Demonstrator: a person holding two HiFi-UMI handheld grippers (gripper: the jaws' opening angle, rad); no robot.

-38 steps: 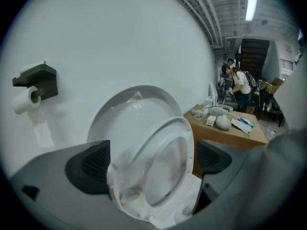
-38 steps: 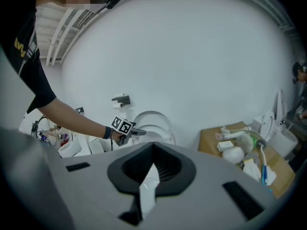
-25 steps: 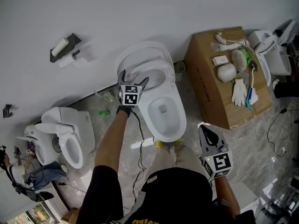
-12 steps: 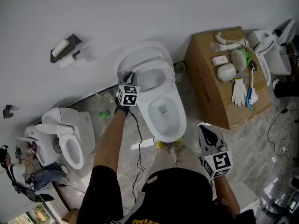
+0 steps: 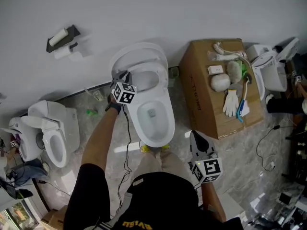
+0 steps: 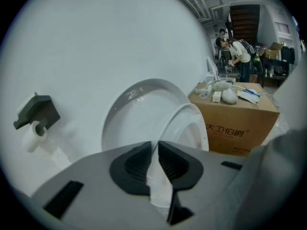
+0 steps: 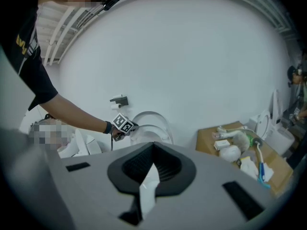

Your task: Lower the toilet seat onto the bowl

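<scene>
1. White ceramic toilet bowl stands open by the wall, its white lid upright.
2. White plastic ring seat leans half-raised off the lid, not yet on the bowl.
3. My left gripper, its jaws having just been closing, pinches the seat's near edge narrowly. Lowering looks to be starting, and I judge a slow downward swing comes next.
4. My right gripper hangs back, jaws together, empty.

the person wears a black short-sleeved shirt with yellow lettering and a black glove on the left hand. a thin black cable runs from the left gripper. it and the right gripper are grey, with black ribbed pads and a black-and-white marker cube each.
</scene>
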